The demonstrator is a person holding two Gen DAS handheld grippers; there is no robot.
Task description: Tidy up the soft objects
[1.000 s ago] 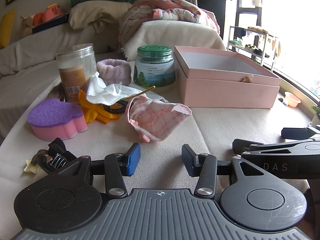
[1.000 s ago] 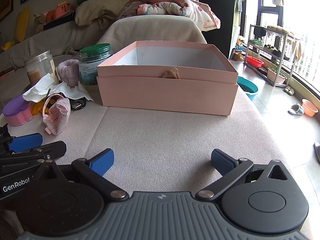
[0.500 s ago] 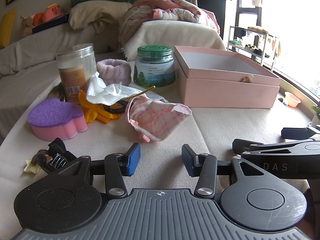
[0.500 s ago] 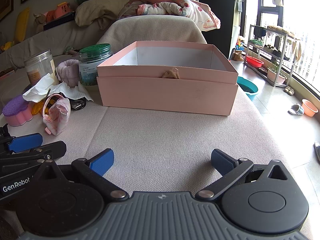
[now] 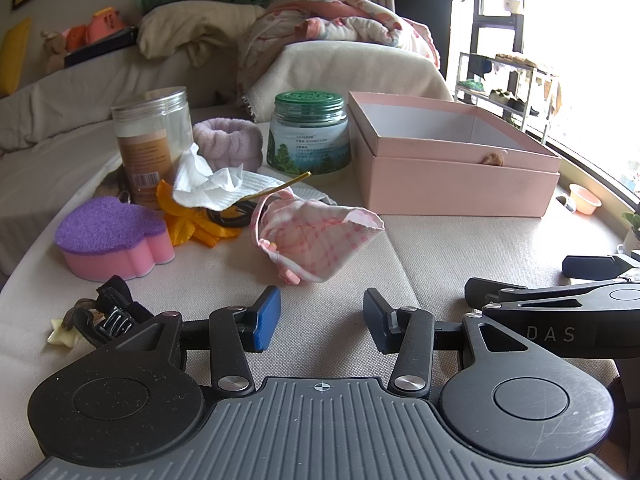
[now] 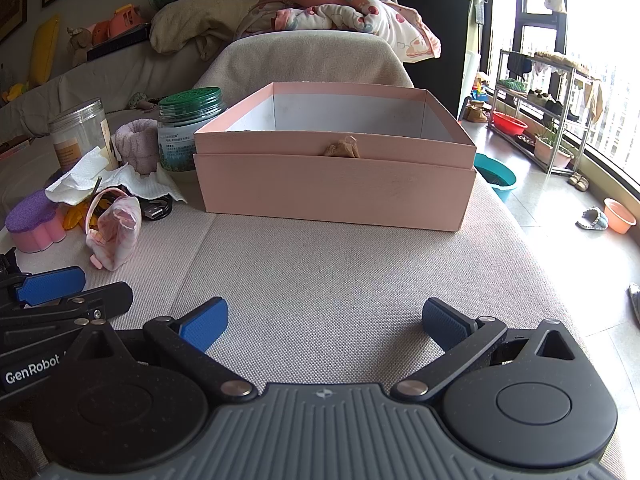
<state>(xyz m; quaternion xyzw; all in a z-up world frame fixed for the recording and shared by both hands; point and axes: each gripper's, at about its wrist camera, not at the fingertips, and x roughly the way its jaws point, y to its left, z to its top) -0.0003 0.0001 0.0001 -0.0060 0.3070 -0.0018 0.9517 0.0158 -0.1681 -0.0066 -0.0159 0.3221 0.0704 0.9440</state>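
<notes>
A pink checked cloth pouch lies on the beige cushion just ahead of my left gripper, which is open and empty. It also shows in the right wrist view. A purple and pink sponge, a lilac towelling band, white tissue and orange fabric lie to the left. An open pink box stands ahead of my right gripper, which is open wide and empty. The box also shows in the left wrist view.
A clear plastic jar and a green-lidded jar stand behind the pile. A black hair clip and a black cable lie on the cushion. The cushion's right edge drops to the floor.
</notes>
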